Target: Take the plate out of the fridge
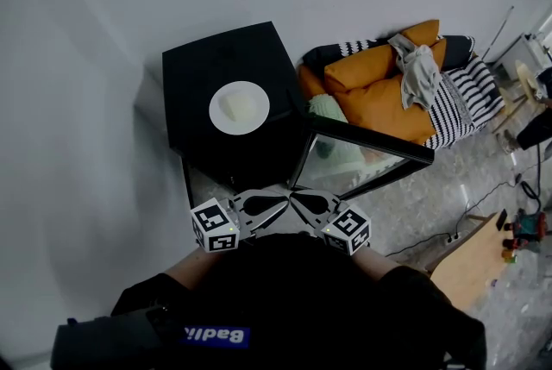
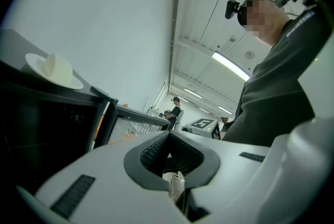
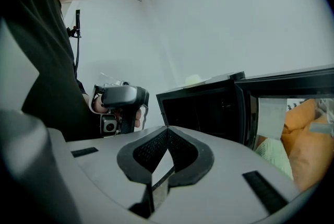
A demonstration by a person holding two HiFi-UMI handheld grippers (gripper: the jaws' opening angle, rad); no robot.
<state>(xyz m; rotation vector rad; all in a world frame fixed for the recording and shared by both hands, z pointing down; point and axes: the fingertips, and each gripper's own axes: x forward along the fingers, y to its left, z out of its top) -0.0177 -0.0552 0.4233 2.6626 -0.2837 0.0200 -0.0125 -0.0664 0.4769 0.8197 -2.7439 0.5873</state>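
Black sleeves frame both tools, held close against the person's chest at 6 o'clock in the head view. The left gripper (image 1: 280,203) and the right gripper (image 1: 298,201) point at each other, tips nearly meeting. Each gripper view shows its fingers pressed together with nothing between them.

Just beyond, at 1 o'clock from the tips, the glass door (image 1: 366,154) stands swung wide open. The fridge (image 1: 207,58) sits at 11 o'clock, its dark compartment facing the person. The plate (image 1: 239,107) rests on the fridge's top, carrying a pale lump of food, so it appears to be already out and the task nearly finished. Orange cushions (image 1: 379,75) lie farther off at 1 o'clock.

If closing the door is what remains, the right gripper is the nearer one. A slow push with shut fingers on the door's free edge would likely spare the fridge a jolt that might slide the plate.
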